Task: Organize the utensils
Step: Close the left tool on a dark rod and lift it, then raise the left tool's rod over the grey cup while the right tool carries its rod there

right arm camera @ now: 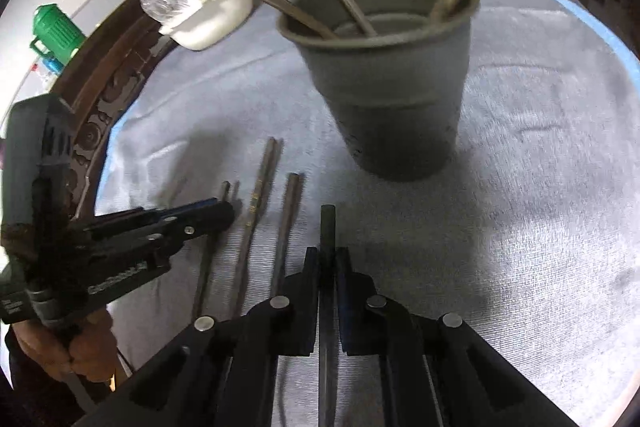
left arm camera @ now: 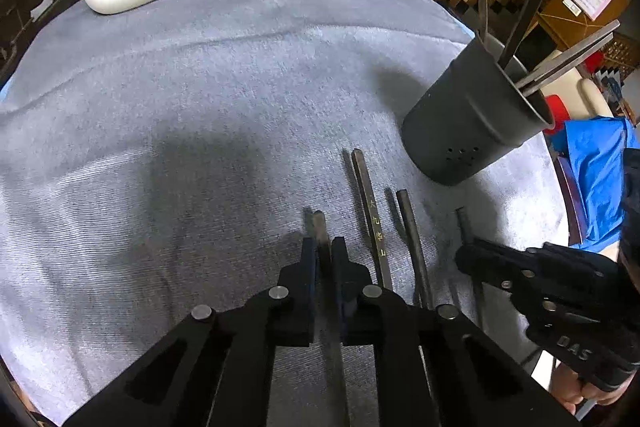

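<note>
On the cloth-covered desk (left arm camera: pixel 200 75), utensil sorting is partway done, with a chopstick clamped in each gripper.

The dark holder cup (right arm camera: pixel 388 95) stands upright on the cloth and already carries several long utensils leaning on its rim, so part of the job looks finished. Four loose chopsticks lie side by side just in front of it. The left gripper (left arm camera: pixel 325 251) has its jaws closed tight on the leftmost chopstick (left arm camera: pixel 320 227); the right gripper (right arm camera: pixel 327 259) has its jaws closed on the rightmost chopstick (right arm camera: pixel 328 227). Between them, the lettered chopstick (left arm camera: pixel 370 211) and a plain chopstick (left arm camera: pixel 412 231) rest ungripped, so by my judgement all four are still to go in.
</note>
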Available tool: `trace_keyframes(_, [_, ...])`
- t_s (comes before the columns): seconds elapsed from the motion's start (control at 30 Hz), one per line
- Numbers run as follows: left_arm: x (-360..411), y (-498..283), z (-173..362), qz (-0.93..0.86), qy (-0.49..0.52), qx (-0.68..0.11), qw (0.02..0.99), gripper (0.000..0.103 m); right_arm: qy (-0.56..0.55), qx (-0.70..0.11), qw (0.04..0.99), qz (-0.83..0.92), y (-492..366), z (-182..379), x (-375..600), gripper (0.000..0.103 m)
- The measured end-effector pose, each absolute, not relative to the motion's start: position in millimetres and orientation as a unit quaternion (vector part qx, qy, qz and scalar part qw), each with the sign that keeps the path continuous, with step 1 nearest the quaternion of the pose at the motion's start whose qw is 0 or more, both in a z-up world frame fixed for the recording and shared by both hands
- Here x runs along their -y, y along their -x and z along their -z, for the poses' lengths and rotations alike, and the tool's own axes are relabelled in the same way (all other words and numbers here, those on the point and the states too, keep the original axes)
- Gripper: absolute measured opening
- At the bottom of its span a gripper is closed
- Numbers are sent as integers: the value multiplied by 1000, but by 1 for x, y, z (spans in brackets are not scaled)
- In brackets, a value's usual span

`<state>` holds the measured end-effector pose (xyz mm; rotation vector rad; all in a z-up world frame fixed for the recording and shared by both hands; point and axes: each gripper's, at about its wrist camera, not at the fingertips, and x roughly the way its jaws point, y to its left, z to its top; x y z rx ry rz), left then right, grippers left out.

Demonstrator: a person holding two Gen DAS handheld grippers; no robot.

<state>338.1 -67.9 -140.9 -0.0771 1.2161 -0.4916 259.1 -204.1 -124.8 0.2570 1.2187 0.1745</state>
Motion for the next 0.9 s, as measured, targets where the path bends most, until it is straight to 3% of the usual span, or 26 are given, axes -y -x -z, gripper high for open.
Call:
trace_keyframes(0.67, [36, -295, 5, 223, 71, -416, 879, 6, -98, -418, 895, -124, -235, 28, 207, 8])
trace_keyframes(0.9, [30, -294, 10, 223, 67, -424, 875, 6, -115, -407, 898, -124, -225, 15, 221, 8])
